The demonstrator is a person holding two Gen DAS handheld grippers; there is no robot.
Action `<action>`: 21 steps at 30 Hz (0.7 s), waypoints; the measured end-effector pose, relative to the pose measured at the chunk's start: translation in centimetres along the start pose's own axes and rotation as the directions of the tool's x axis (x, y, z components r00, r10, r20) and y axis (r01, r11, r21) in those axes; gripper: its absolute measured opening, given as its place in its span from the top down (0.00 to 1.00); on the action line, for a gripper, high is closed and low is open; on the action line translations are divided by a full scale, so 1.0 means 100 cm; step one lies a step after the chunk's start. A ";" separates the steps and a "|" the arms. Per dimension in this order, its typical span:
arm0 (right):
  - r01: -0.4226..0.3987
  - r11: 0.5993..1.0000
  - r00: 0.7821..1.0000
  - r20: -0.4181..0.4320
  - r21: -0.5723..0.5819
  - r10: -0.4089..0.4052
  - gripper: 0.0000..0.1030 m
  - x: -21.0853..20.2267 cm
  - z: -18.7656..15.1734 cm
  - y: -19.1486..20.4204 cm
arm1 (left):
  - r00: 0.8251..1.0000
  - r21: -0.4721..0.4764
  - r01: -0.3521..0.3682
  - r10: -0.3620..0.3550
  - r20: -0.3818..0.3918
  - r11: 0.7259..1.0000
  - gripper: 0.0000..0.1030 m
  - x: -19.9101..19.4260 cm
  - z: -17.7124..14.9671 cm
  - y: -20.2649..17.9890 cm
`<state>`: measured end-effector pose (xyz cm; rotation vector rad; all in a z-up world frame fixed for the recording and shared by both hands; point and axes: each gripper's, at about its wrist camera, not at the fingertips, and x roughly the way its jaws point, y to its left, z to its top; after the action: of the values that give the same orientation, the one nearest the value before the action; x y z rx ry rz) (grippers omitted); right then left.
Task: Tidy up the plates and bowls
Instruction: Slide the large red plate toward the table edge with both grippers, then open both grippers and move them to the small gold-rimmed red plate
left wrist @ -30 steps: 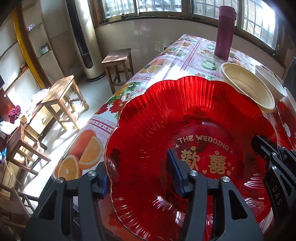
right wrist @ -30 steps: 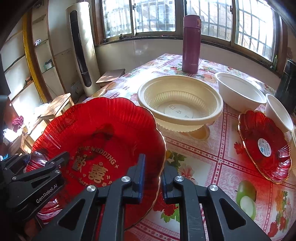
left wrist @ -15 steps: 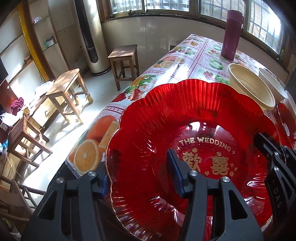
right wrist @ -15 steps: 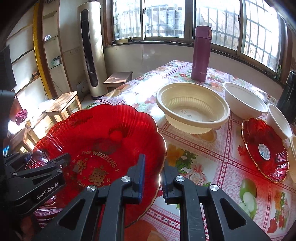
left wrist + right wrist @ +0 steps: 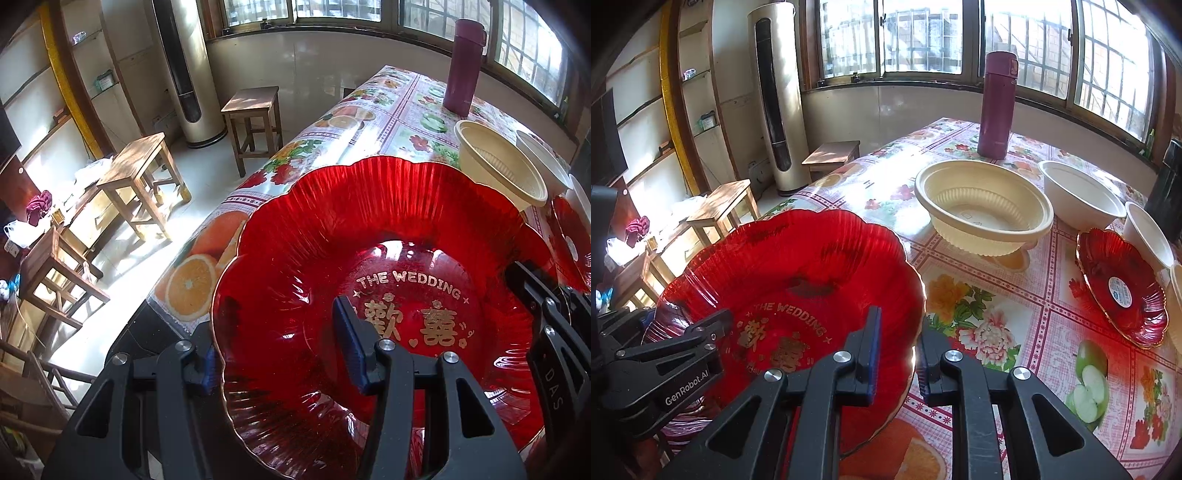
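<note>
A large red scalloped plate (image 5: pixel 369 236) with gold "THE WEDDING" lettering is held above the table's near left corner by both grippers. My left gripper (image 5: pixel 277 354) straddles its near left rim, jaws fairly wide apart with the rim between them. My right gripper (image 5: pixel 897 354) is shut on the plate's (image 5: pixel 798 266) right rim. A smaller red plate (image 5: pixel 1119 288) lies at the right. A cream ribbed bowl (image 5: pixel 982 210) and a white bowl (image 5: pixel 1078 192) stand behind, another white bowl (image 5: pixel 1145 232) at the right edge.
A purple flask (image 5: pixel 997 107) stands at the table's far end on the fruit-print tablecloth (image 5: pixel 997 332). Wooden stools (image 5: pixel 140 184) and a tall floor air conditioner (image 5: pixel 184 70) stand on the floor to the left of the table.
Both grippers have lifted the large red plate higher and drawn it back toward the near table corner. The grip on the rim is unchanged.
</note>
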<state>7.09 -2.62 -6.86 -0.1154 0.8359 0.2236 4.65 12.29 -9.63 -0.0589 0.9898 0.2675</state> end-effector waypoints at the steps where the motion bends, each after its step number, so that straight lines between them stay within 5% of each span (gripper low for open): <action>1: 0.000 1.000 1.000 -0.002 -0.001 0.000 0.82 0.000 0.000 0.001 | 1.000 -0.002 0.002 -0.002 -0.003 1.000 0.49 0.000 -0.001 0.000; 5: 0.005 1.000 1.000 -0.023 -0.011 -0.005 0.79 0.003 -0.001 0.002 | 1.000 -0.010 -0.009 0.009 -0.016 1.000 0.49 -0.001 -0.004 0.003; 8: 0.025 0.999 0.999 -0.028 -0.021 -0.026 0.58 0.002 -0.001 0.001 | 0.999 -0.004 -0.034 0.034 0.013 0.999 0.48 -0.011 -0.010 0.008; 14: 0.071 0.997 0.993 0.096 -0.017 -0.069 0.36 -0.031 -0.002 -0.014 | 0.971 -0.011 -0.146 0.145 0.192 0.989 0.41 -0.060 -0.021 0.025; 16: 0.080 0.997 0.988 0.134 -0.005 -0.078 0.34 -0.043 -0.003 -0.026 | 0.949 -0.023 -0.150 0.151 0.277 0.988 0.28 -0.085 -0.018 0.025; 18: 0.083 0.996 0.983 0.165 0.023 -0.085 0.34 -0.057 -0.006 -0.042 | 0.933 -0.017 -0.114 0.113 0.342 0.993 0.18 -0.107 -0.012 0.016; 21: 0.106 0.992 0.971 0.209 0.074 -0.119 0.31 -0.078 -0.009 -0.075 | 0.922 0.041 -0.011 -0.006 0.387 0.999 0.18 -0.128 -0.003 -0.012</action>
<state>3.23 -11.25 -1.52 -0.0785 0.6201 0.1004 -1.88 8.54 0.74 0.0341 0.6003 0.2484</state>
